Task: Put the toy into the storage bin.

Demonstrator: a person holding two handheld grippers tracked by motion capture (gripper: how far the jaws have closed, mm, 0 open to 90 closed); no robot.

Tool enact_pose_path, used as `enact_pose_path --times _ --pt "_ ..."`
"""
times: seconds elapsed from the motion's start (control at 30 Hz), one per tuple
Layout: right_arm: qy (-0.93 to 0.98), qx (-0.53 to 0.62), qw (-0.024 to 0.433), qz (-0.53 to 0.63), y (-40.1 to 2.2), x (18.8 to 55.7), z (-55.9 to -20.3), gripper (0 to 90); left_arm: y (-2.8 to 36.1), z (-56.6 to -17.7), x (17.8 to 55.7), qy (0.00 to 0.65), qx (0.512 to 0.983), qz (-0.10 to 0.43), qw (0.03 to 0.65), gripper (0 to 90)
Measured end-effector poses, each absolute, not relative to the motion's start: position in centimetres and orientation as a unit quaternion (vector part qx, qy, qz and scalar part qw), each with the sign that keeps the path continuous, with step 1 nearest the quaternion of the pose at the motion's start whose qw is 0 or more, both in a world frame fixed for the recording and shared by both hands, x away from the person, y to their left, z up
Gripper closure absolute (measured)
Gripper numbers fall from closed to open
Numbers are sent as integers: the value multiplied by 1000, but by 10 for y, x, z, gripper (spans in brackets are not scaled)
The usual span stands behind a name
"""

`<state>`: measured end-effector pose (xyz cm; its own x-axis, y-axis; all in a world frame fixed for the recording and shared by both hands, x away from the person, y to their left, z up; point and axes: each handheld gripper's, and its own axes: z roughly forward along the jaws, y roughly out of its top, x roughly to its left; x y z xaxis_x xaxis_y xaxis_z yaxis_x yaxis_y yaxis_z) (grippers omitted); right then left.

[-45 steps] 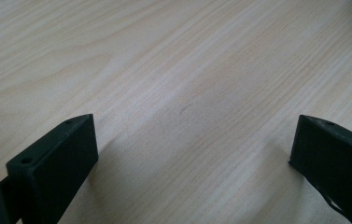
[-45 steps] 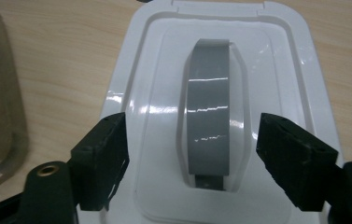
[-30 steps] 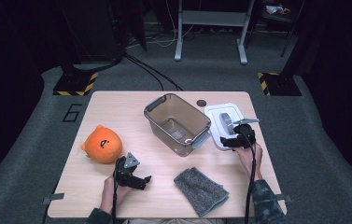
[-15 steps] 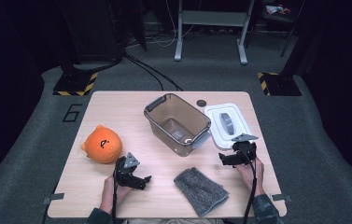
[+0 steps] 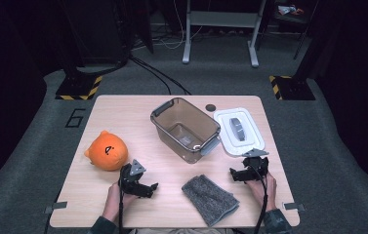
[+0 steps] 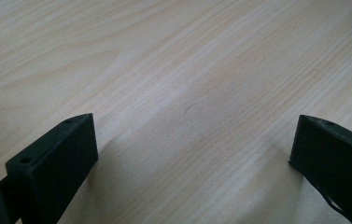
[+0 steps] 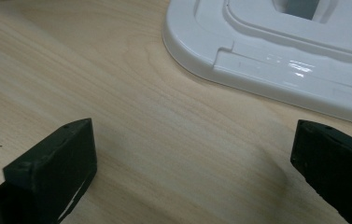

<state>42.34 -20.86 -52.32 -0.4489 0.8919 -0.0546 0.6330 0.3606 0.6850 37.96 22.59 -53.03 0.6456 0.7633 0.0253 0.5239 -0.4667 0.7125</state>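
Note:
A white lid point(image 5: 238, 130) with a grey handle lies flat at the table's right, beside a clear brown bin point(image 5: 185, 129) at the centre. My right gripper point(image 5: 236, 173) hovers low just in front of the lid's near edge, apart from it. Its jaws have just been opening and stand wide with nothing between them. In the right gripper view the lid point(image 7: 276, 51) lies beyond the right gripper point(image 7: 192, 149). My left gripper point(image 5: 148, 188) rests open near the front left, and in its own view the left gripper point(image 6: 192, 144) frames bare wood.
An orange plush toy point(image 5: 106, 151) sits at the left. A folded grey cloth point(image 5: 209, 199) lies near the front edge between the two grippers. A small dark disc point(image 5: 211, 107) rests behind the bin. The wooden table point(image 5: 123, 112) stands on dark carpet.
My right gripper has drawn back from the lid's near edge toward the person and sunk closer to the table. The lid stays flat. The left gripper has not moved.

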Motion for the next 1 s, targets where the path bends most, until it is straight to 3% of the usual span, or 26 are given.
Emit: enact_pose_path --times 0.5,1.0 --pt "783 487 200 331 -215 420 -529 0 229 -520 368 380 843 168 342 31" --pt "785 483 200 332 -216 420 -529 0 272 -443 369 379 808 212 399 0"
